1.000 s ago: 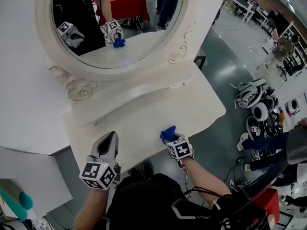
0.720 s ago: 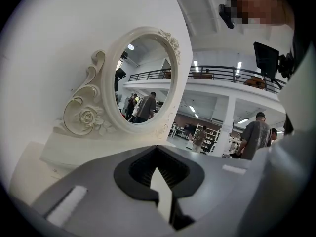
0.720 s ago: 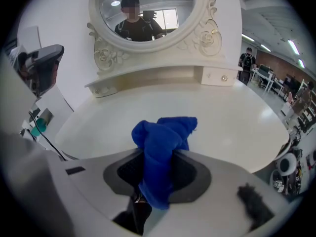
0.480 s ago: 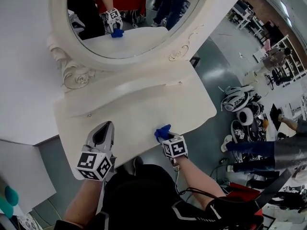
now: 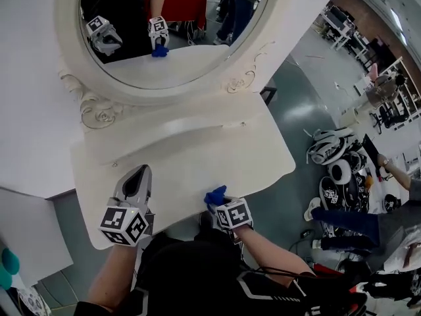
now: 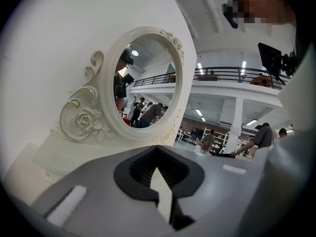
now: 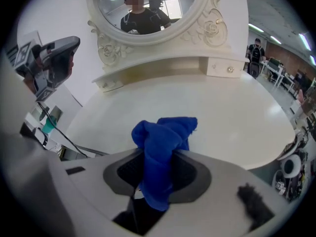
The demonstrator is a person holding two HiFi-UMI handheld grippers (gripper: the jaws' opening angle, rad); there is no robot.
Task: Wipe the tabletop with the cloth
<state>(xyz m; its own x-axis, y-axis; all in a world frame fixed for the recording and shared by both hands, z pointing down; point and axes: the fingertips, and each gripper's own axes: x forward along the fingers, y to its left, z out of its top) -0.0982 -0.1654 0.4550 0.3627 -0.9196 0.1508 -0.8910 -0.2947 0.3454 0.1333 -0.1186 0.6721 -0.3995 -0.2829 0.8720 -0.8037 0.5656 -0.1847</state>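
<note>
Head view first: there's a cream-white vanity tabletop (image 5: 197, 153) sitting under an oval mirror in a carved white frame (image 5: 164, 45). Down at the tabletop's near edge, the right gripper (image 5: 219, 201) is clamped on a scrunched bright blue cloth (image 5: 214, 195). Over on the near left part is the left gripper (image 5: 137, 180), well apart from the cloth.

Left gripper view: jaws are pressed together with nothing in them, pointing toward the mirror (image 6: 143, 83).

Right gripper view: jaws pinch the cloth (image 7: 165, 132), which bunches up above them, and the tabletop (image 7: 222, 107) stretches out beyond.
</note>
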